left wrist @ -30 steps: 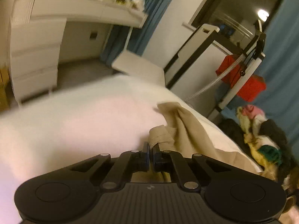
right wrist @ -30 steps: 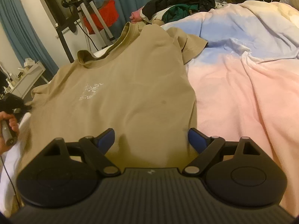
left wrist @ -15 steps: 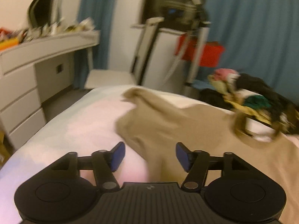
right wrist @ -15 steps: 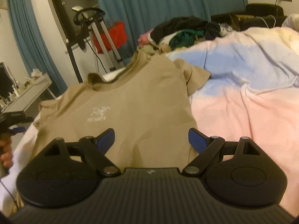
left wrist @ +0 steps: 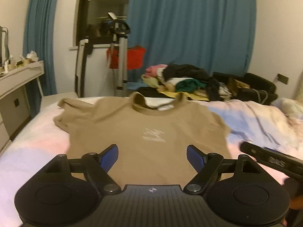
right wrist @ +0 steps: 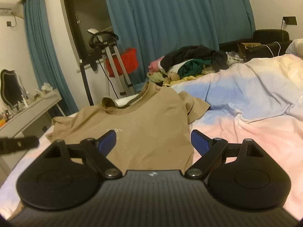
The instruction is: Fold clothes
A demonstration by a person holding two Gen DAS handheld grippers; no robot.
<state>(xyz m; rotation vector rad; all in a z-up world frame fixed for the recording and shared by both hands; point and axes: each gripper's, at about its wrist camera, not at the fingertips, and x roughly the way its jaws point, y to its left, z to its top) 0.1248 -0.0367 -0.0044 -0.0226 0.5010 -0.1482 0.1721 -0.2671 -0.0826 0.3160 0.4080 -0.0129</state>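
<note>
The left wrist view looks low along the left tool [left wrist: 152, 156] from the foot of the bed [left wrist: 37, 141], facing the t-shirt [left wrist: 147, 132] squarely, collar at 12 o'clock. The right wrist view sits just as low behind the right tool [right wrist: 153, 141], with the t-shirt [right wrist: 144, 124] toward 11 o'clock. Both views share the clothes pile [left wrist: 185, 81] [right wrist: 191, 64], the blue curtain [left wrist: 189, 28] [right wrist: 170, 19] and the desk [left wrist: 17, 75] [right wrist: 28, 109] at 9 o'clock.
</note>
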